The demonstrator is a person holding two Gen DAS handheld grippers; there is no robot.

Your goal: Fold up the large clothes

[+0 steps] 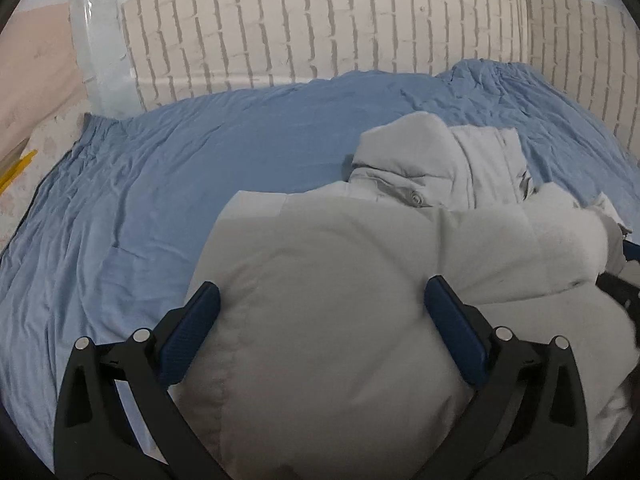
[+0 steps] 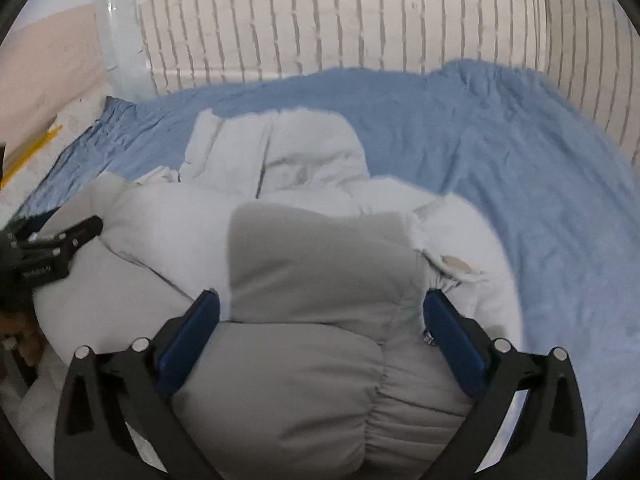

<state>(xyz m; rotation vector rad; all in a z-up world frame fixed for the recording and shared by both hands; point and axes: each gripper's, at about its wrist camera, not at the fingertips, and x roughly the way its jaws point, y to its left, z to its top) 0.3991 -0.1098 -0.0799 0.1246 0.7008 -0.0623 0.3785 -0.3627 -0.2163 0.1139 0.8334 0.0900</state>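
A light grey puffy jacket lies bunched on a blue sheet; its hood points toward the far wall. My left gripper is wide open, and a thick fold of the jacket bulges between its blue pads. In the right wrist view the same jacket fills the middle. My right gripper is also wide open, with a padded fold and an elastic cuff between its fingers. The left gripper's body shows at the left edge.
The blue sheet covers a bed and lies wrinkled. A white brick-pattern wall rises behind it. Pale floor with a yellow object lies to the left. The right gripper's dark edge shows at far right.
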